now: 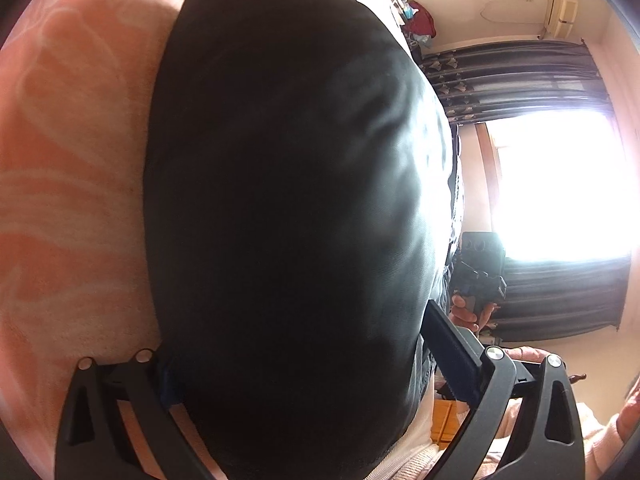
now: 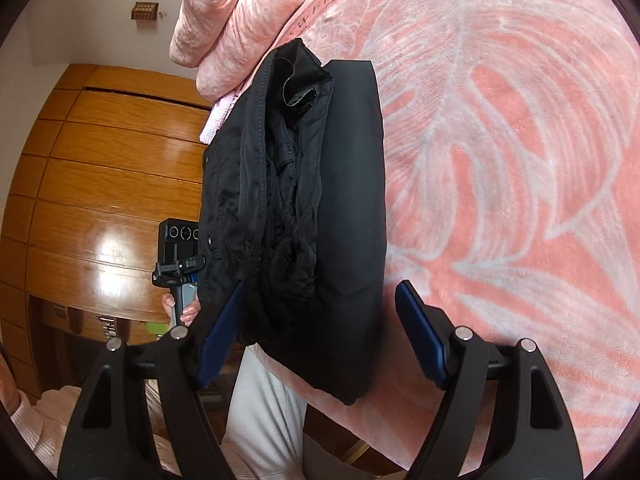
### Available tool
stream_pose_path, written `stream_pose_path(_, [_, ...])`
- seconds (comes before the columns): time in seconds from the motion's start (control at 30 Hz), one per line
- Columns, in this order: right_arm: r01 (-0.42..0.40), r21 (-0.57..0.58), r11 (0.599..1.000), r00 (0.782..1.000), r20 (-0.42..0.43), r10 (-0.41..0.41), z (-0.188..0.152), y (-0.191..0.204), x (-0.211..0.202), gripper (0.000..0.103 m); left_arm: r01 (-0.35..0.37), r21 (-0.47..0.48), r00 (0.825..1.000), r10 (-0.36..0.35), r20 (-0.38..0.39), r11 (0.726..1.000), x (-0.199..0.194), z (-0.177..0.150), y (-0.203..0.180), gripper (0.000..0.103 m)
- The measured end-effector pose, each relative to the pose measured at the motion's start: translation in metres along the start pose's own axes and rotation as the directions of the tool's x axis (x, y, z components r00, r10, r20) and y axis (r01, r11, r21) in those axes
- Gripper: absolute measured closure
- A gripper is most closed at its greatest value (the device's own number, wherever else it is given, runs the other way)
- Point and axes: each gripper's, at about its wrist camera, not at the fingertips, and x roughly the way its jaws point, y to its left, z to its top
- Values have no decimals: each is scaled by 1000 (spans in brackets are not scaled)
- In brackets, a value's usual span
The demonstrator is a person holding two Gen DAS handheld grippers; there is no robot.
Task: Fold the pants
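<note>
My right gripper (image 2: 320, 336) straddles the folded black cotton pants (image 2: 304, 200) on the pink leaf-patterned blanket (image 2: 520, 160), jaws apart; left gripper (image 1: 304, 360) likewise. I should withdraw gently, not snagging layers.

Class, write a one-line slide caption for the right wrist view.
Right gripper open around the edge of folded black pants lying on a pink leaf-patterned blanket.

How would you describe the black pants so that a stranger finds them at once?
Look at the pink leaf-patterned blanket covering the bed. On it lies the black pants, folded into a thick bundle. It is the only dark item on the pink fabric.
</note>
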Motion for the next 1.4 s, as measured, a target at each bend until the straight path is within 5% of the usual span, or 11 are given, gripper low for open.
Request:
stream_pose_path(0.33, [-4, -27, 1000, 999, -45, 2, 4, 8, 30, 30, -99, 93, 995, 99, 3, 991, 15, -3, -32, 3])
stream_pose_path(0.47, [18, -43, 999, 1000, -5, -18, -1, 14, 24, 52, -95, 28, 995, 95, 21, 995, 12, 4, -27, 6])
stream_pose_path(0.63, [116, -137, 984, 992, 61, -109, -10, 50, 17, 61, -138, -9, 984, 139, 116, 990, -2, -4, -36, 43])
stream_pose_path(0.83, [193, -263, 945, 977, 136, -161, -4, 96, 12, 64, -133, -17, 967, 133, 218, 991, -16, -5, -47, 63])
stream_pose_path(1.03, [222, -322, 920, 965, 207, -160, 31, 117, 2, 64, -137, 59, 934, 109, 341, 989, -33, 4, -77, 65])
stream_pose_path(1.3, [250, -372, 894, 954, 255, -160, 120, 119, 20, 64, -224, 124, 878, 145, 457, 967, -39, 66, -95, 65])
stream_pose_path(1.4, [273, -355, 894, 950, 244, -193, 151, 97, 38, 64, -250, 106, 871, 176, 460, 962, -32, 93, -85, 65])
